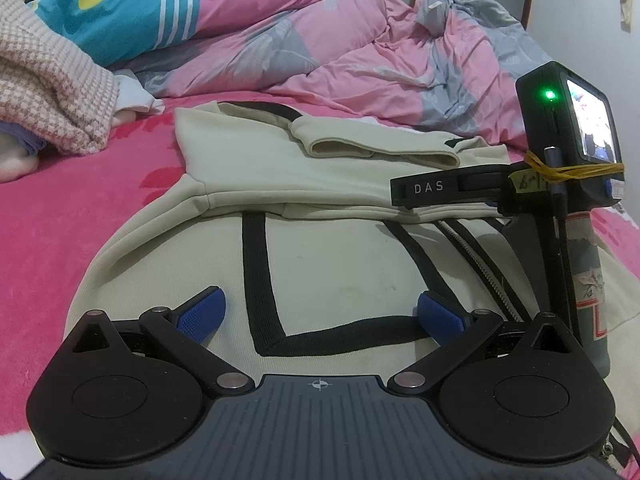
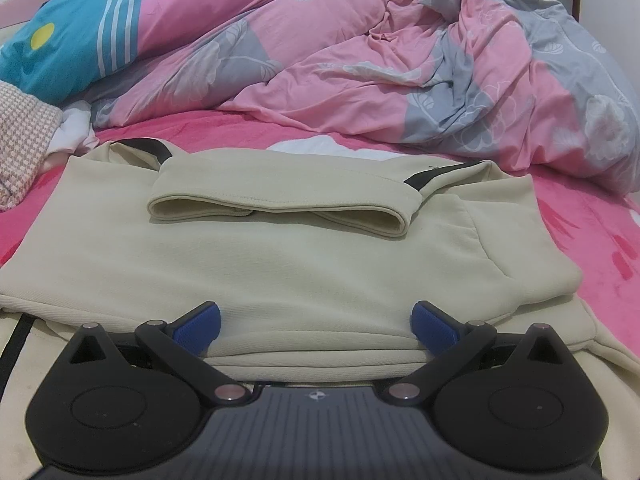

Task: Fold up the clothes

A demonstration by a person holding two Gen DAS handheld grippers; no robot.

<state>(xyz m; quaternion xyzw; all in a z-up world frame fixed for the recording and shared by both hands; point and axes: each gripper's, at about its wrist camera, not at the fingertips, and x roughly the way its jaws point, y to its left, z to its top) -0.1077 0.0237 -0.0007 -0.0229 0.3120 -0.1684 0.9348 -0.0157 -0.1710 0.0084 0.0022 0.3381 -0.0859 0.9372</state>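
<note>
A cream jacket with black stripes (image 1: 328, 256) lies partly folded on the pink bed, its sleeves laid across the upper part (image 1: 372, 148). My left gripper (image 1: 320, 314) is open and empty, just above the jacket's lower front. The right gripper's body and camera show at the right in the left wrist view (image 1: 572, 148). In the right wrist view the jacket (image 2: 240, 264) fills the middle, with the folded sleeve (image 2: 280, 204) on top. My right gripper (image 2: 316, 326) is open and empty over the near folded edge.
A crumpled pink and grey quilt (image 2: 380, 64) is heaped behind the jacket. A blue pillow (image 1: 128, 8) and a checked blanket (image 1: 48, 92) lie at the back left. The pink bed sheet (image 1: 80, 204) surrounds the jacket.
</note>
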